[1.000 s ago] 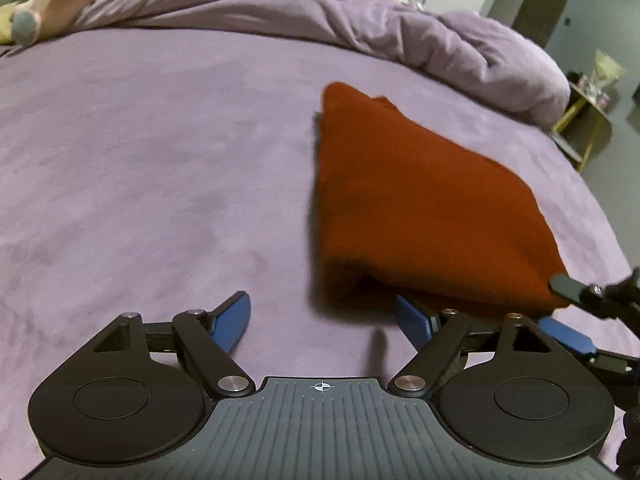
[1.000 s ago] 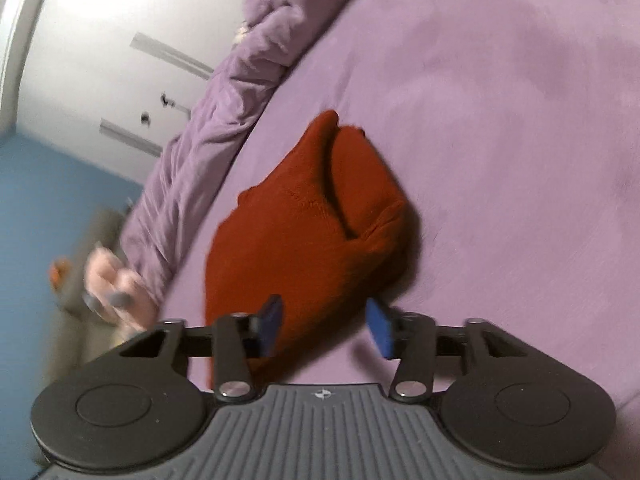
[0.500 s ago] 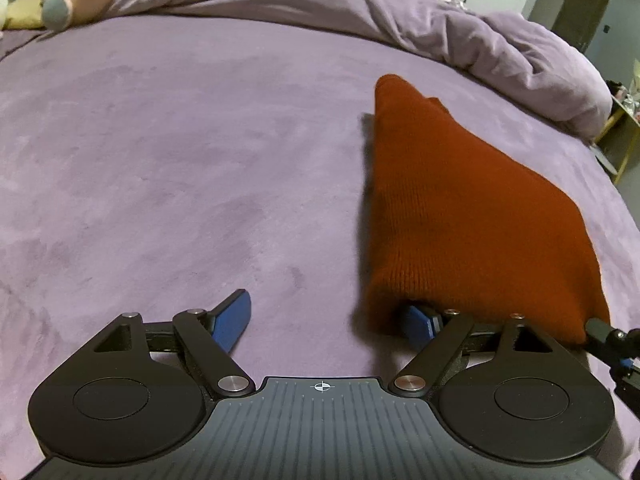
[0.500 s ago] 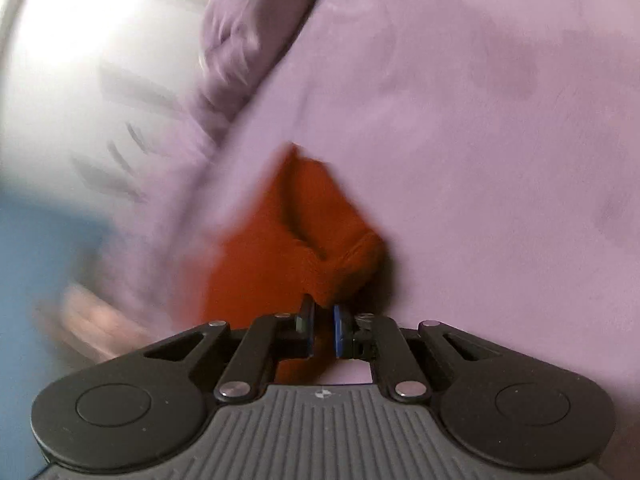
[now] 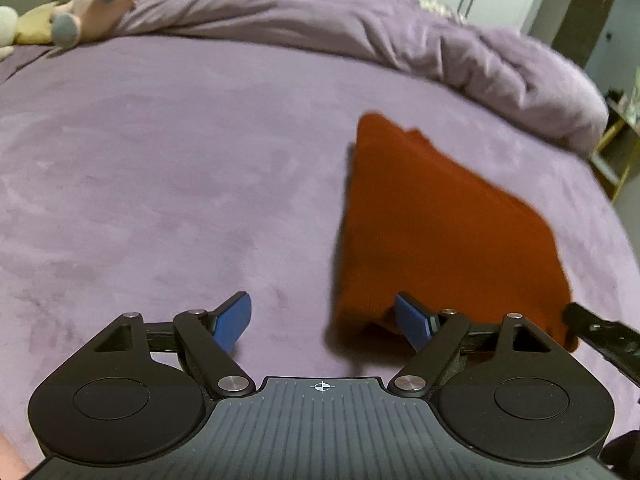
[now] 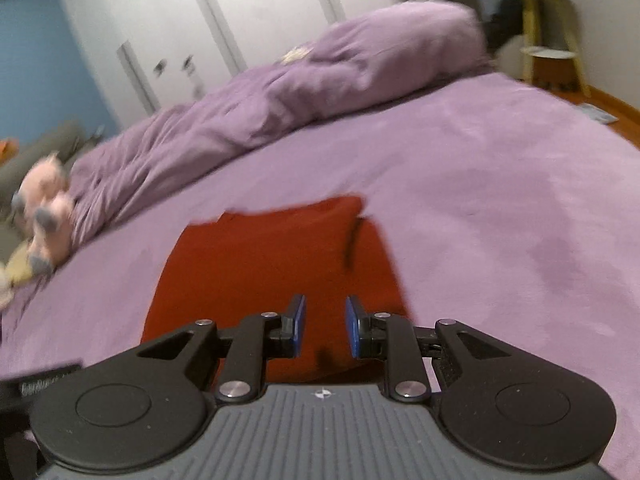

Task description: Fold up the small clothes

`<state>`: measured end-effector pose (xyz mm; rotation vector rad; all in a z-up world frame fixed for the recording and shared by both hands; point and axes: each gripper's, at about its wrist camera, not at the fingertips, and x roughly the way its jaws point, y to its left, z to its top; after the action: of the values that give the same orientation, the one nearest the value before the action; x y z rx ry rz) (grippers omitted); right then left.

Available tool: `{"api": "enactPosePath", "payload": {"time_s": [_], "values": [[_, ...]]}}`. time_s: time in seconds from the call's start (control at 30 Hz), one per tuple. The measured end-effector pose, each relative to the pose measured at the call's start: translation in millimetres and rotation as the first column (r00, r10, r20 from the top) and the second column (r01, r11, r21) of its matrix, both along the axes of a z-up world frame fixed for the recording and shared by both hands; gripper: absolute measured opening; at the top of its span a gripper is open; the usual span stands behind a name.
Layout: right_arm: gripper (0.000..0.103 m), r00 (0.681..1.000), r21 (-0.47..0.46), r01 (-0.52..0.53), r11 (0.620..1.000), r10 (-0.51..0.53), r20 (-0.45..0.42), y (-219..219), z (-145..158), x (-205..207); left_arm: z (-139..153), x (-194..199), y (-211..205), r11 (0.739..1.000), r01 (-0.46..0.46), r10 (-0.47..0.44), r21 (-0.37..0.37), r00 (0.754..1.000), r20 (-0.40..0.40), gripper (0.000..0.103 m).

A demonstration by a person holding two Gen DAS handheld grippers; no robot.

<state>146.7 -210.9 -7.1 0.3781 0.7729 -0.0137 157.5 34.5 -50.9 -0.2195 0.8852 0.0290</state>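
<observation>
Lying folded on purple bedspread (image 5: 160, 160), rust-red knit garment (image 5: 432, 232), left tongs (image 5: 322, 322) wide, right tongs (image 6: 325, 326) narrowly apart, empty

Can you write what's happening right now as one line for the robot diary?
garment: folded rust-red knit on purple bed | left gripper: open, beside near edge | right gripper: open, over garment | holding: nothing

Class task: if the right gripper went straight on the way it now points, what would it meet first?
Most likely the red folded garment: it lies directly ahead of the open right gripper, on the purple bed. Depth is unclear.
</observation>
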Motion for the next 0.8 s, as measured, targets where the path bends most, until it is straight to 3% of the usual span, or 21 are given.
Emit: {"api": "enactPosePath", "payload": {"time_s": [0.1, 0.23, 0.4, 0.5, 0.53, 0.6, 0.67, 0.73, 0.8], "values": [[0.018, 0.997, -0.073, -0.049, 0.996, 0.045, -0.058, 11.5, -16.3, 4.1, -9.7, 4.6, -4.4, 1.000, 0.012, -0.011, 0.028, 1.000, -0.024, 0.086], [0.016, 0.993, -0.162, -0.111, 0.981, 0.103, -0.061, 16.4, -23.1, -5.7, -16.5, 9.7, -3.2, 0.999, 0.024, -0.022, 0.034, 0.999, -0.039, 0.088], [0.016, 0.988, -0.179, -0.147, 0.973, 0.134, -0.080, 12.6, -27.3, -7.7, -23.4, 12.3, -2.8, 0.999, 0.023, -0.020, 0.042, 0.998, -0.065, 0.092], [0.021, 0.970, -0.179, -0.137, 0.974, 0.095, -0.224, 10.8, -29.7, -8.6, -27.9, 5.2, -3.0, 0.998, 0.039, -0.033, 0.051, 0.993, -0.113, 0.087], [0.022, 0.971, -0.160, -0.127, 0.979, 0.090, -0.220, 8.0, -25.5, -15.5, -27.9, -0.4, -3.0, 0.998, 0.040, -0.033, 0.057, 0.992, -0.118, 0.087], [0.038, 0.962, -0.135, -0.132, 0.982, 0.094, -0.257, 6.8, -17.7, -25.9, -25.8, -14.3, -1.1, 0.998, 0.052, -0.047, 0.039, 0.993, -0.103, 0.089], [0.072, 0.956, -0.135, -0.135, 0.982, 0.093, -0.279, 9.6, -9.3, -33.8, -21.6, -26.4, 1.0, 0.999, 0.049, -0.047, 0.020, 0.994, -0.096, 0.093], [0.088, 0.952, -0.160, -0.132, 0.978, 0.080, -0.297, 14.6, -0.3, -37.4, -16.6, -32.2, 1.1, 0.999, 0.045, -0.042, 0.026, 0.994, -0.100, 0.095], [0.095, 0.949, -0.181, -0.140, 0.974, 0.079, -0.306, 21.0, 8.6, -37.7, -12.1, -34.1, -0.5, 0.997, 0.061, -0.055, 0.046, 0.992, -0.114, 0.095]]}}
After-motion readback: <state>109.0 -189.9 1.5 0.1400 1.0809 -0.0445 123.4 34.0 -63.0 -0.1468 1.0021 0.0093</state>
